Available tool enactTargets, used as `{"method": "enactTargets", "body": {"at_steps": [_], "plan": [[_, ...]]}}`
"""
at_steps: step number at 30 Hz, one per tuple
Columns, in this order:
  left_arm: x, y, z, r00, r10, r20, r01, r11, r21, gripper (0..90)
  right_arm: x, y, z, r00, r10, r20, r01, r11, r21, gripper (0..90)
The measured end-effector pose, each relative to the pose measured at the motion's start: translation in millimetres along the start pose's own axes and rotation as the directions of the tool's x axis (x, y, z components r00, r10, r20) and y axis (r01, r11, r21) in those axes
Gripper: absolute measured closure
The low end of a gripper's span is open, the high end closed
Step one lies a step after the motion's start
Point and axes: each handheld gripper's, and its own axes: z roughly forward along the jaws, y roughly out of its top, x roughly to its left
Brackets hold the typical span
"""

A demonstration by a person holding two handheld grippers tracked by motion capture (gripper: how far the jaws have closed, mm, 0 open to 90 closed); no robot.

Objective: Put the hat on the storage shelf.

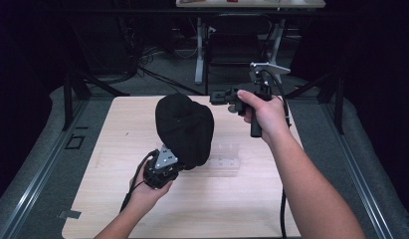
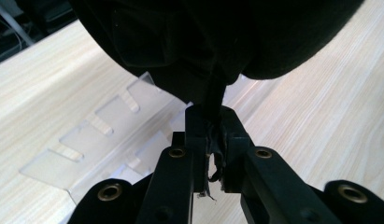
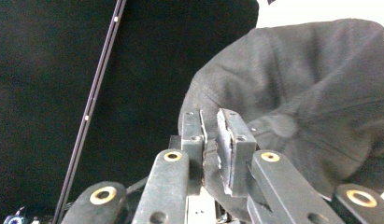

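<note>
A black cap (image 1: 185, 129) is held up over the table (image 1: 112, 199) by the left gripper (image 1: 178, 167), whose jaws are clenched on a fold of the cap's lower edge, as seen in the left gripper view. A clear slotted rack (image 2: 101, 135) is seen lying on the table under the cap. The right gripper (image 1: 215, 96) is held beside the cap's upper right; its jaws are slightly parted, with nothing pinched, the cap just beyond their tips.
</note>
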Motion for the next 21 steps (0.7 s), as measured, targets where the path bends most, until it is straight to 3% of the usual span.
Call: {"method": "enactTargets", "body": {"at_steps": [9, 21], "plan": [[10.3, -23.2, 5.6, 0.9993, -0.034, 0.014, 0.034, 0.9994, -0.003, 84.6, -3.0, -0.7, -6.0, 1.0000, -0.001, 0.010, 0.001, 1.0000, -0.010, 80.3], [14.3, -30.7, 4.6, 0.9964, -0.083, 0.018, 0.083, 0.9964, -0.015, 80.3, -5.0, -0.8, -14.7, 0.9998, -0.003, 0.020, 0.003, 0.9998, -0.021, 80.0]]}}
